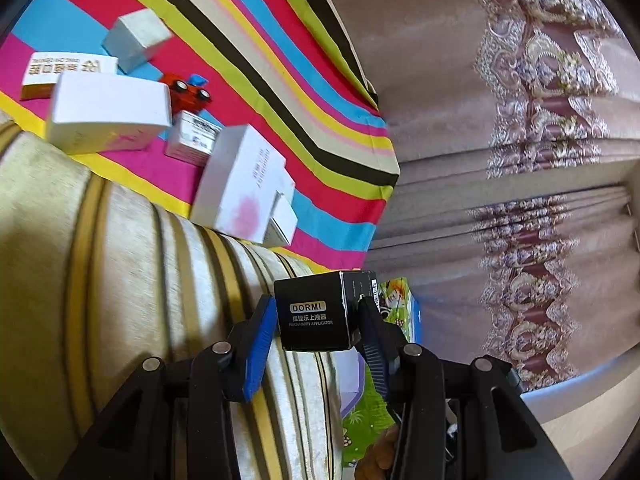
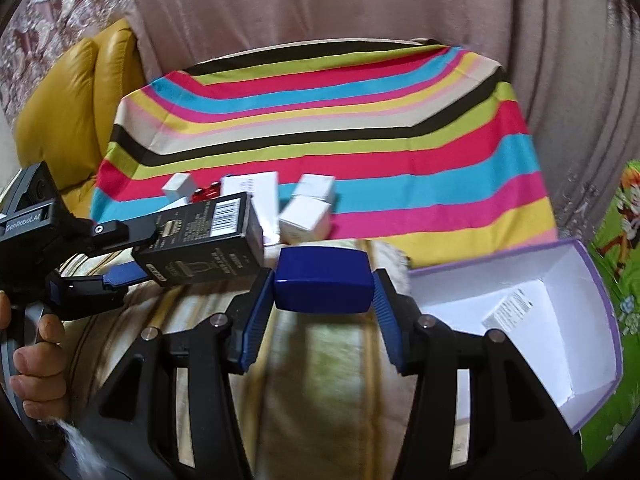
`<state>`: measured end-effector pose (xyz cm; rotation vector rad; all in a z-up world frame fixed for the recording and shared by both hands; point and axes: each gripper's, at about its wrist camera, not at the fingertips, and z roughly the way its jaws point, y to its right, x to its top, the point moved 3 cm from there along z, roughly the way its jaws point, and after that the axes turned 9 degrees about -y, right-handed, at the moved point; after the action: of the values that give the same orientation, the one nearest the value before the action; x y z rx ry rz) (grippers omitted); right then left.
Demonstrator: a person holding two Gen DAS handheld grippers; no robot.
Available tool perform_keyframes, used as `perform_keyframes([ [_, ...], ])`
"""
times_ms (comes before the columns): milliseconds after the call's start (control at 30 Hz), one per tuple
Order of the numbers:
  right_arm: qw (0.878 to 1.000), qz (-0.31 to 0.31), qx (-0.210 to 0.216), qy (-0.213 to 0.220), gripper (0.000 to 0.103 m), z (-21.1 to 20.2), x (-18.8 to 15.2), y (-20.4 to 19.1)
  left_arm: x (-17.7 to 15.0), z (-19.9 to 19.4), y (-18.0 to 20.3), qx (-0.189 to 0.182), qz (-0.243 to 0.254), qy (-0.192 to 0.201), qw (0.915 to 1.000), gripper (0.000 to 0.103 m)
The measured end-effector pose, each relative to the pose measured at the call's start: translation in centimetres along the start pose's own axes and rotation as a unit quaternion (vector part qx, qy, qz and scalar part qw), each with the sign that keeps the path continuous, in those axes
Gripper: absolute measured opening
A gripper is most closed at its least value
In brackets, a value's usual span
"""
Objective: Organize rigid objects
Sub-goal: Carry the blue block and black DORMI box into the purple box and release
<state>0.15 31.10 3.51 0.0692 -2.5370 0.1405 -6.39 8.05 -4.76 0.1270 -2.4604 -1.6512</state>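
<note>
Right wrist view only: purple-rimmed open box (image 2: 560, 320), white inside, one small labelled carton (image 2: 508, 308) in it.
Left wrist view only: red toy car (image 1: 188, 94) among white cartons (image 1: 244, 184) on striped cloth (image 1: 248, 40).
Left gripper (image 1: 318, 316): clamped on black DORMI box (image 1: 312, 316), above sofa arm (image 1: 140, 280).
Right gripper (image 2: 324, 292): pinching blue case (image 2: 324, 288) beside open box.

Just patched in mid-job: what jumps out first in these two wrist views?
Both grippers are loaded: the left gripper clamps a black DORMI box, and the right gripper clamps a blue box above the striped sofa arm. Behind them, the bright striped cloth carries a cluster of white boxes and a red toy car. An open purple-edged box sits to the right, holding one white box.
</note>
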Motion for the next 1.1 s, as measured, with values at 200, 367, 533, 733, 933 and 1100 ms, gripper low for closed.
perform_keyframes([
  [200,0.999,0.031,-0.016,-0.004,0.054,-0.2,-0.8,3.5,-0.7,1.5,1.4,0.007,0.016,-0.011,0.9998,0.043],
  [367,0.998,0.061,-0.034,-0.01,0.054,-0.3,-1.5,6.5,-1.5,2.9,2.6,0.013,0.03,-0.022,0.9992,0.043],
  [533,0.994,0.091,-0.056,-0.015,0.054,-0.5,-2.3,9.4,-2.6,5.2,4.0,0.028,0.056,-0.044,0.9971,0.044],
  [733,0.99,0.122,-0.075,-0.017,0.054,-1.1,-3.0,12.2,-3.7,7.4,5.6,0.047,0.087,-0.064,0.993,0.042],
  [933,0.985,0.147,-0.092,-0.016,0.054,-1.7,-3.5,14.4,-5.2,9.5,7.1,0.07,0.12,-0.086,0.9866,0.041],
  [1100,0.982,0.163,-0.094,-0.016,0.054,-2.0,-3.7,15.2,-5.7,10.1,7.5,0.081,0.13,-0.095,0.9836,0.044],
])
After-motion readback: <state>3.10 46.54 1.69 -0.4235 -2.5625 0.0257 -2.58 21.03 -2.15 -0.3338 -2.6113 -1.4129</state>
